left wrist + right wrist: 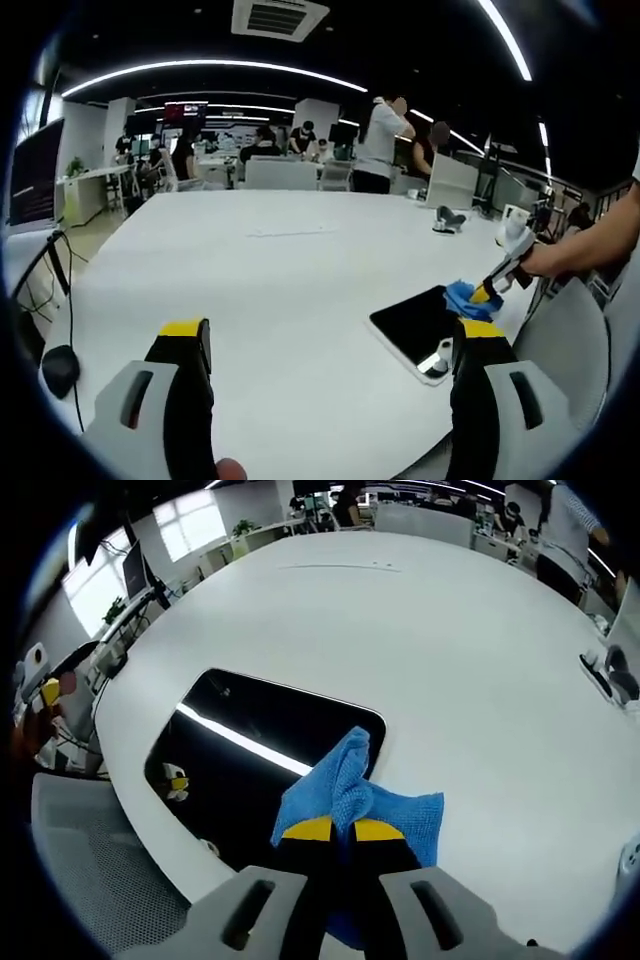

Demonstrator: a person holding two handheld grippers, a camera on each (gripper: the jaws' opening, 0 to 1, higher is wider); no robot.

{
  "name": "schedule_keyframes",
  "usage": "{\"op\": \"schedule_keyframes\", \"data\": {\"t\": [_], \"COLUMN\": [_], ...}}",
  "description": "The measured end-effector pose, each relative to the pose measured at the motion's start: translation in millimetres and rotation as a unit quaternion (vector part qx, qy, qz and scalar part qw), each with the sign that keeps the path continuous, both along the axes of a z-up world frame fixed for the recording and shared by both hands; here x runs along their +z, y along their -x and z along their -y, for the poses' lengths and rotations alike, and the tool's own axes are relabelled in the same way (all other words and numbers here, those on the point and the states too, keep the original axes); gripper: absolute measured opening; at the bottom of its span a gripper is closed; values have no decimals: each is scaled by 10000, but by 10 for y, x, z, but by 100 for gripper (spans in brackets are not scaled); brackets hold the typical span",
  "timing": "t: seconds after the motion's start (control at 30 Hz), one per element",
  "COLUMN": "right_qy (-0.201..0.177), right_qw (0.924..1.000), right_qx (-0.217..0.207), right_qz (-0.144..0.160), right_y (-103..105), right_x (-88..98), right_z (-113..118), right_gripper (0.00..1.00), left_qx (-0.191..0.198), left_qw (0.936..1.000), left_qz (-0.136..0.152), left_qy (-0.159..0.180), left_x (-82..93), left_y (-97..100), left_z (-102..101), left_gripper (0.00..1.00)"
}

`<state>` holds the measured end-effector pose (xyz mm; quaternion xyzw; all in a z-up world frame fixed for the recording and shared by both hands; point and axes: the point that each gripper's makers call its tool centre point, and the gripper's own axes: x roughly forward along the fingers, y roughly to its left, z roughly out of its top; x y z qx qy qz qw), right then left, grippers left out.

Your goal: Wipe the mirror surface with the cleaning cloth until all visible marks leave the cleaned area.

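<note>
We see the right gripper (pixel 333 830) pinching the blue cloth (pixel 360 805) between pressed-together jaws at the edge of the dark mirror (pixel 240 750) lying on the white table (pixel 450 660), while the left gripper (pixel 335 345) hangs spread wide, holding nothing.
</note>
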<state>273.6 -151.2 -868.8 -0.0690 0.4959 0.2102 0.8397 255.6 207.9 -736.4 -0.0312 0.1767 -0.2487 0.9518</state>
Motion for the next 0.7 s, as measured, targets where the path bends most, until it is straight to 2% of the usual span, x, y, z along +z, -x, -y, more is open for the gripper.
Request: {"op": "schedule_keyframes", "data": {"t": [0.7], "right_qy": [-138], "right_qw": [9995], "right_qx": [-262], "right_qz": [-86], "right_y": [169], "right_x": [0], "right_z": [8], "right_gripper": [0], "left_qx": [-19], "left_qw": [10000], "left_qz": [-57], "left_qy": [-26], "left_x": [-51], "left_y": [-9], "left_z": [-20], "left_gripper": [99]}}
